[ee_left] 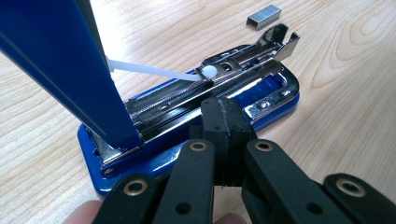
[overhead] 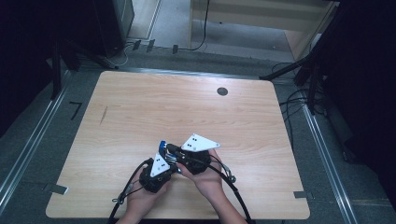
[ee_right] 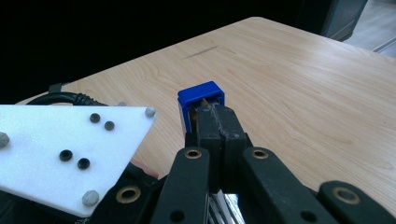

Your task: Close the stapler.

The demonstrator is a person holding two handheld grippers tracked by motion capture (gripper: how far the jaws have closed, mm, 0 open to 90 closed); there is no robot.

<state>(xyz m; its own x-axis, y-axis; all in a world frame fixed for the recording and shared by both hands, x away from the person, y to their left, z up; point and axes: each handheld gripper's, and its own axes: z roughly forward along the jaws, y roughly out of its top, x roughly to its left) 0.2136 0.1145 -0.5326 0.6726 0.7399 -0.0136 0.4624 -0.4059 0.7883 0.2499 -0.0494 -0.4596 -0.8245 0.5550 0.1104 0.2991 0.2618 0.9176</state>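
Pinching the stapler [ee_left: 196, 116] base edge between pressed-together left gripper [ee_left: 227, 122] jaws, while the right gripper [ee_right: 218, 122] jaws clamp its raised lid [ee_right: 201, 100] just ahead, suits this stiff, slick metal thing; loose staples [ee_left: 264, 17] lie beyond.

high view: fixed overhead, looks fwd & down on whole wooden table [overhead: 140, 107], far off, floor beyond. left gripper view: rides low behind closed black jaws, v. close on open blue stapler [ee_left: 261, 95], table grain & staple strip [ee_left: 264, 15] past it. right gripper view: sits just above table, looks across it toward far edge & dark surround, close on stapler's raised blue lid [ee_right: 201, 100]. shared by all three: stapler [overhead: 163, 146] & tabletop near front edge. right gripper view also catches left gripper's white plate [ee_right: 60, 149].
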